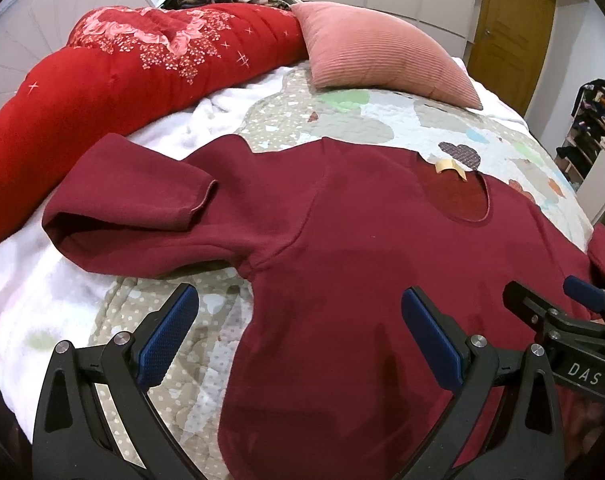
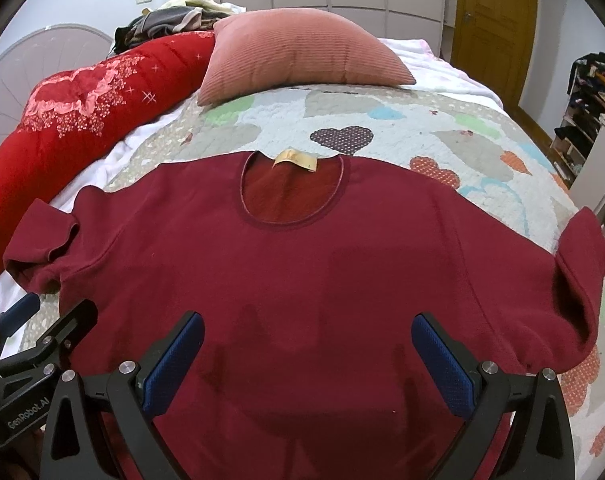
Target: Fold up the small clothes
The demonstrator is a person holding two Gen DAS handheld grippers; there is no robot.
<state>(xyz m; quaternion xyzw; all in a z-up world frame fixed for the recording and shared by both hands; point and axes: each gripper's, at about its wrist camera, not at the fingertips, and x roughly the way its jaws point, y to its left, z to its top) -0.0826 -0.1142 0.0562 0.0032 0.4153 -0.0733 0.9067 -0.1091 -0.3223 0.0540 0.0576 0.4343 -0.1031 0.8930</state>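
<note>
A bed [image 2: 442,120] with a heart-patterned quilt [image 2: 382,152] fills a bedroom; a pink cushion [image 2: 302,48] sits at 12 o'clock. The maroon sweater [image 2: 302,272] lies flat mid-quilt, neckline toward 12, sleeves spanning 9 to 3. The left hand-held gripper [image 1: 302,340] and right hand-held gripper [image 2: 306,360] gape wide, empty.

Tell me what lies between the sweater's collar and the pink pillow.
Only bare patchwork quilt, shown in the right wrist view, between the sweater collar and the pink pillow.

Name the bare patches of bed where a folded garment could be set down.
Free: the quilt between the pillow and the sweater collar, and its right side beyond the sleeve. Crowded: the left edge, taken by the red blanket and the clothes pile.
</note>
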